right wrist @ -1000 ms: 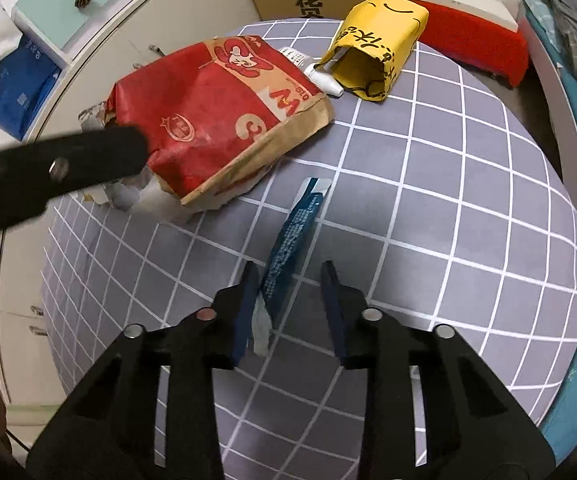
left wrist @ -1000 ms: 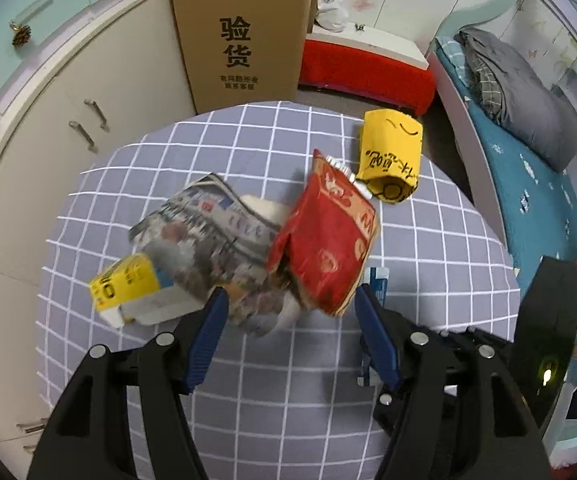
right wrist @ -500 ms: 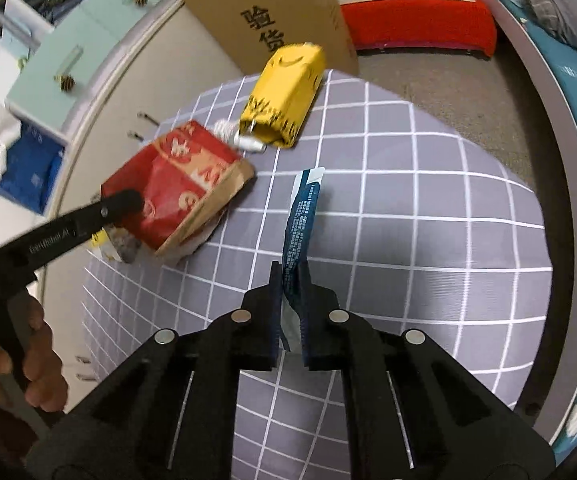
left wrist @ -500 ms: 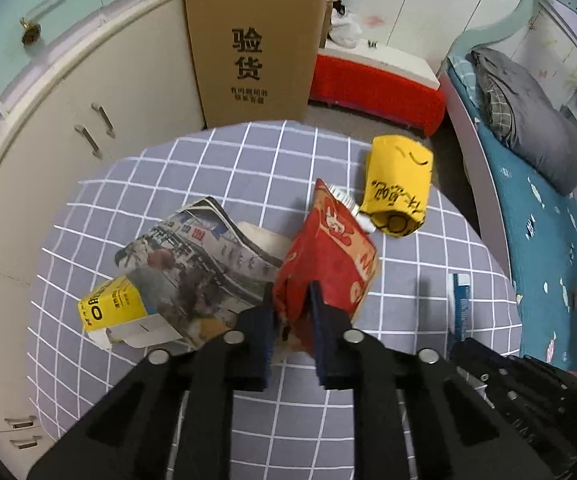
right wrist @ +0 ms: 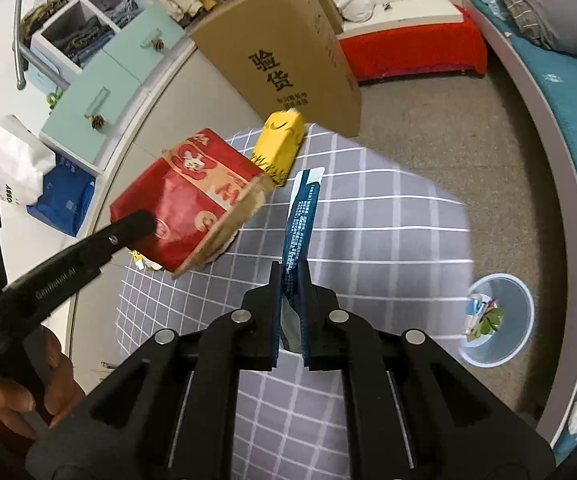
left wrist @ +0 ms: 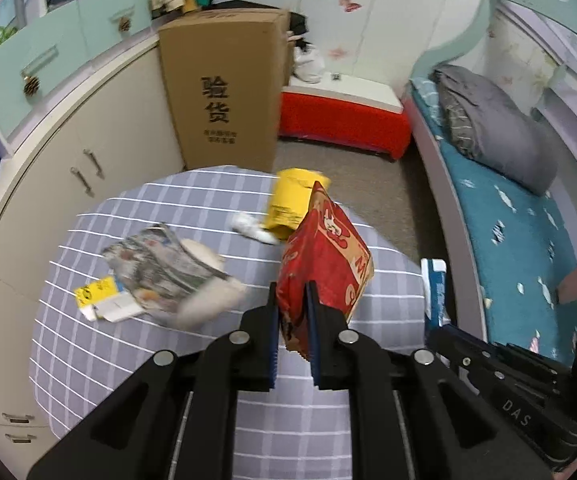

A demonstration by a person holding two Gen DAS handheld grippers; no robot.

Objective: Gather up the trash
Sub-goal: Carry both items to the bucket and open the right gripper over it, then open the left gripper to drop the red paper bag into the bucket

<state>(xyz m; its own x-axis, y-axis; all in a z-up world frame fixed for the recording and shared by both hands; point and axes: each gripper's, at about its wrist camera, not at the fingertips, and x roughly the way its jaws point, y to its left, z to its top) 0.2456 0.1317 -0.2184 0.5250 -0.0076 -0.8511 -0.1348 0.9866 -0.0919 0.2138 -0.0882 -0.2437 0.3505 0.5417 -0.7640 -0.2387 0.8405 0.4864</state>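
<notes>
My left gripper is shut on the edge of a red paper bag, which hangs lifted above the checked table. The same red bag shows in the right wrist view with the left gripper's finger on it. My right gripper is shut on a flat blue wrapper, raised off the table. A yellow carton lies at the table's far edge beside a white tube. Crumpled newspaper and a small yellow-white box lie to the left.
A pale blue bin with rubbish in it stands on the floor right of the table. A tall cardboard box stands behind the table, with cabinets on the left and a bed on the right. A person's hand holds the left gripper.
Both grippers closed, the left on the red bag, the right on the blue wrapper, then rose and lifted them off the table. The newspaper is left behind.
</notes>
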